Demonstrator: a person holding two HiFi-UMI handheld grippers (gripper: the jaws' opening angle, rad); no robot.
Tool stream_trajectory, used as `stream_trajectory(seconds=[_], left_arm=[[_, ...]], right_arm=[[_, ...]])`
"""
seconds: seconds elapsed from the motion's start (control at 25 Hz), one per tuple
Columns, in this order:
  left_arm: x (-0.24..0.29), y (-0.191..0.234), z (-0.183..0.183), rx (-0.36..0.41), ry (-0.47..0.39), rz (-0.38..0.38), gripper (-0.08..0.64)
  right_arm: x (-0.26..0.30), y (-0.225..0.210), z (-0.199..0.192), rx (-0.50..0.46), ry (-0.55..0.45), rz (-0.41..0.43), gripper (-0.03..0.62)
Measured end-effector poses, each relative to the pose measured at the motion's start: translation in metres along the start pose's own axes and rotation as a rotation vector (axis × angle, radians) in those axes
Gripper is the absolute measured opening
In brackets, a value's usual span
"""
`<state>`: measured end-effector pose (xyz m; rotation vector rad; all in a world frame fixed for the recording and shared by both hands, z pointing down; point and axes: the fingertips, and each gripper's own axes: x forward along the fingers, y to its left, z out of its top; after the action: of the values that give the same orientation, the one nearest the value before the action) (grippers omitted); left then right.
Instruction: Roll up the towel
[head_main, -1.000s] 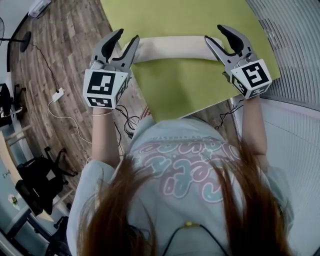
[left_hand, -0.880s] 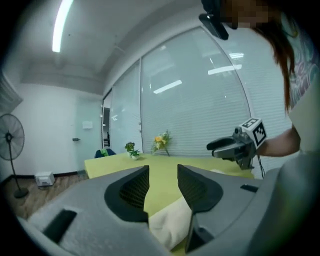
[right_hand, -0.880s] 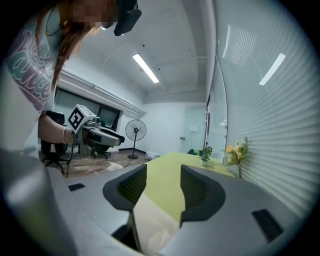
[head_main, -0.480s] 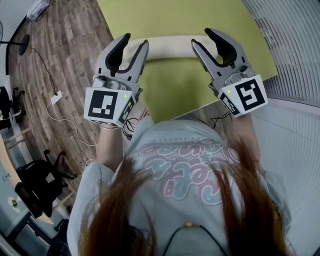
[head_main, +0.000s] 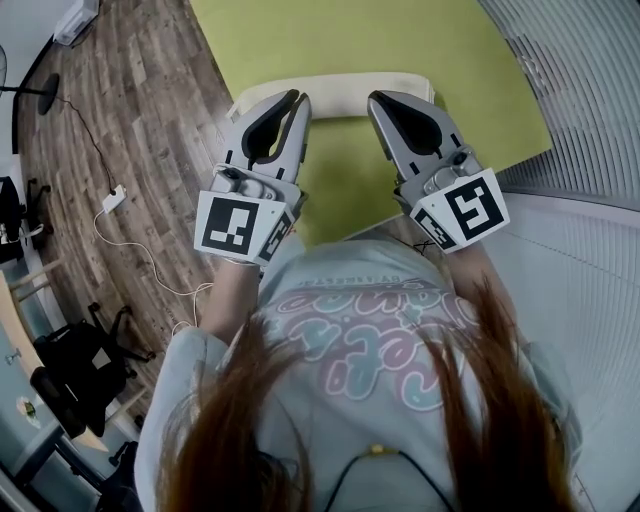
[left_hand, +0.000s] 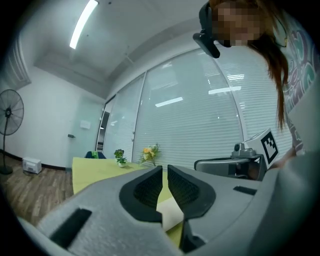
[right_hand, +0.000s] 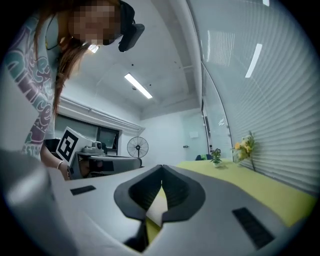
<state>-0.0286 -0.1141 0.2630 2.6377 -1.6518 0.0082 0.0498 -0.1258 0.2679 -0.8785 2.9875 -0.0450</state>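
The rolled cream towel is lying across the green surface, near its front edge. The left tool has just been closing and is sitting almost clenched, gripping nothing. The right tool is sitting fully clenched, also empty. Both are hovering at the towel.

Surface findings:

- **Towel**: cream cloth, matt and soft-looking.
- **Table cover**: yellow-green, matt and smooth, apparently cloth.
- **Floor**: grey-brown planks with visible wood grain and a dull sheen.
- **T-shirt**: pale knit cloth with a flat printed motif.
- **Window blinds**: pale narrow slats with a satin finish.
- **Glass wall**: glossy, mirroring the ceiling lights.
- **White adapter**: looked like smooth plastic, lying on the floor.
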Motion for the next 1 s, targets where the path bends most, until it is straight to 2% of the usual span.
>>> stream_trajectory(seconds=[0.12,0.32,0.52,0.72,1.0], left_arm=[[-0.001,-0.006,0.002,-0.005,-0.013,-0.021,0.03],[0.0,-0.013,-0.001,0.024,-0.009,-0.011,0.021],[0.003,-0.016,0.0,0.044,-0.007,-0.023,0.02],[0.001,-0.017,0.0,0.051,-0.004,-0.039,0.02],[-0.002,-0.013,-0.003,0.052,0.001,-0.031,0.02]], right_arm=[[0.002,0.006,0.001,-0.023,0.0,0.008,0.006],[-0.003,0.006,0.003,-0.037,-0.034,-0.01,0.005],[0.0,0.002,-0.001,-0.031,-0.013,-0.013,0.005],[0.0,0.003,0.001,-0.076,0.009,-0.021,0.003],[0.003,0.007,-0.003,-0.057,0.009,-0.008,0.003]])
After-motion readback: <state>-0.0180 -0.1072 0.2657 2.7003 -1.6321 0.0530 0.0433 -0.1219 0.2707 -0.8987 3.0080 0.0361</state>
